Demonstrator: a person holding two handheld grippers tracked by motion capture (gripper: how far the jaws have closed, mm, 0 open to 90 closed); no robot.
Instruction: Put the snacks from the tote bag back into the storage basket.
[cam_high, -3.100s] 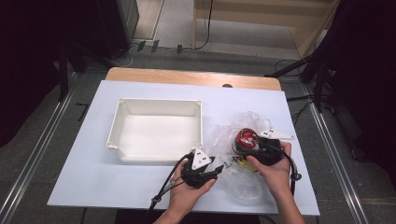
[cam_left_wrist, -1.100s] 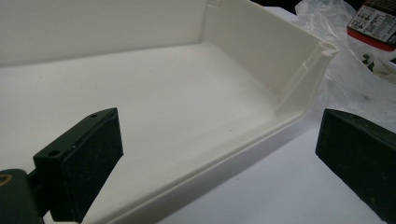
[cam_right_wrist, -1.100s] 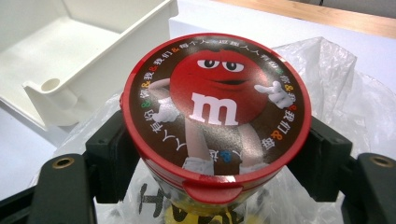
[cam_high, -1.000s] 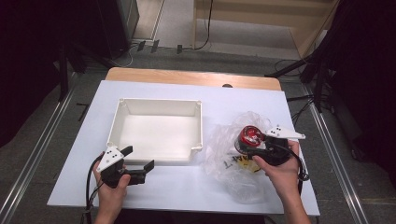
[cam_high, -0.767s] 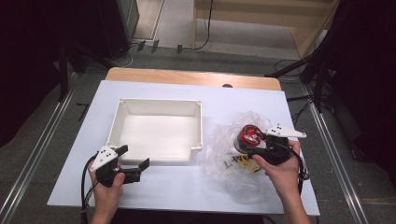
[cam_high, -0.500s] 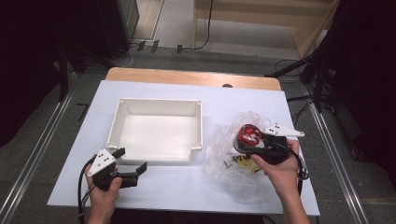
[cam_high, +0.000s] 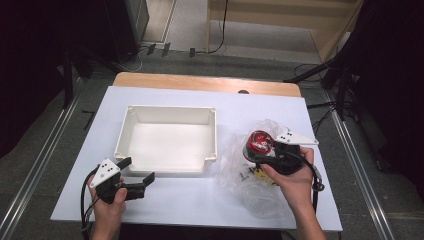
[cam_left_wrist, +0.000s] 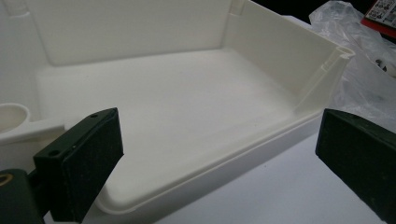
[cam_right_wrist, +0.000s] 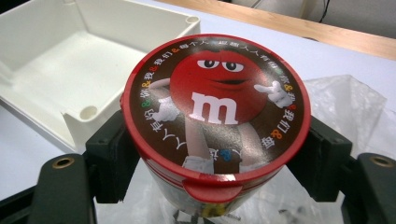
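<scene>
one candy tub (cam_right_wrist: 215, 126), red-lidded, clamped by its sides in the right gripper (cam_high: 267, 157) above one crinkly plastic bag (cam_high: 250, 175), beside one white tray (cam_high: 170, 137). probably light, rigid, slick-walled; best gripped just under the lid. left gripper (cam_high: 137, 172) gaping, empty, at the tray's near edge.

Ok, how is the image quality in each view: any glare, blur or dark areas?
High view: table evenly lit, surroundings nearly black, slightly soft. Left gripper view: white tray bright and nearly washed out, near black jaws soft. Right gripper view: candy tub lid sharp with mild sheen, plastic bag behind it soft.
</scene>
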